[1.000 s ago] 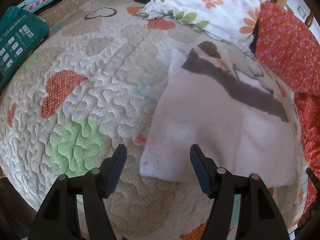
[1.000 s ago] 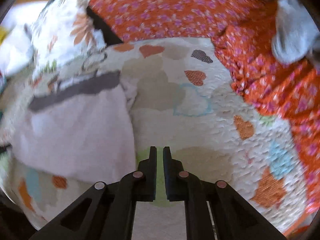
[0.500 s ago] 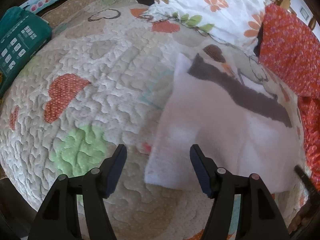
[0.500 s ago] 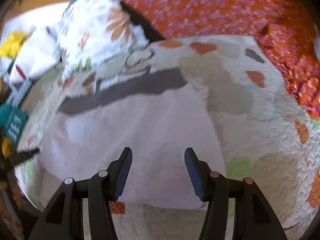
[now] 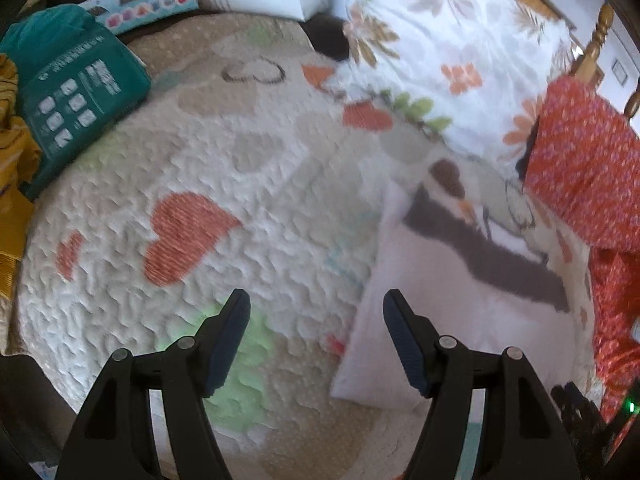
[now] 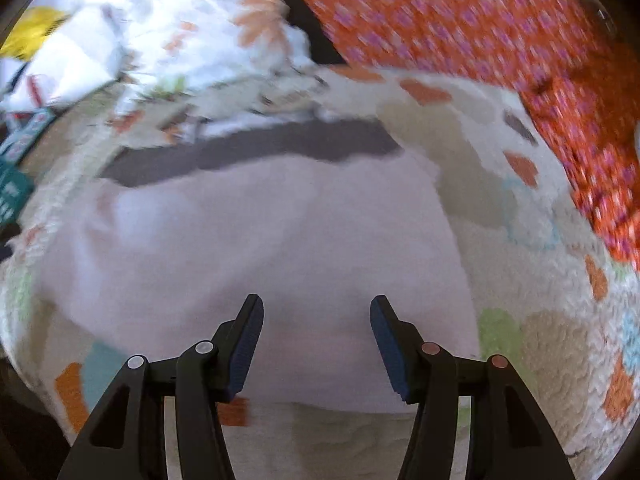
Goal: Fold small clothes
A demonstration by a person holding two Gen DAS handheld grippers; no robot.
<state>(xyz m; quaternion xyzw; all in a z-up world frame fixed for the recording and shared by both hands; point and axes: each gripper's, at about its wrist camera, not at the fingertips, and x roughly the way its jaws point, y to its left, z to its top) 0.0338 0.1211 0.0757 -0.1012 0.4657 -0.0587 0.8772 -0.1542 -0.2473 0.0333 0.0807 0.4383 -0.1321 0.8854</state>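
Soft, pale pink knit with a dark grey-brown waistband, the small garment (image 6: 260, 248) lies flat on the cream quilted bedspread with stitched orange hearts (image 5: 248, 208), its band on the far side and its near hem toward both tools. It looks light and limp, likely to sag and crease rather than hold a shape, and its fleecy face should grip well against rubbery pads. The right gripper (image 6: 316, 344) hovers over the near hem with its dark blue ribbed fingers (image 6: 250, 344) spread wide and nothing between them. The left gripper (image 5: 316, 340) is likewise spread and empty, poised above the quilt just beside the garment's left edge. Sensible holds would be the two near corners, pinched through both layers so the hem can be carried up toward the band. Motion blur softens the right view, so whether the cloth is already doubled over is hard to say. A white floral pillow (image 5: 448, 40) and an orange patterned fabric (image 5: 580, 160) crowd the far side, and a teal printed package (image 5: 76, 96) sits well to the left.
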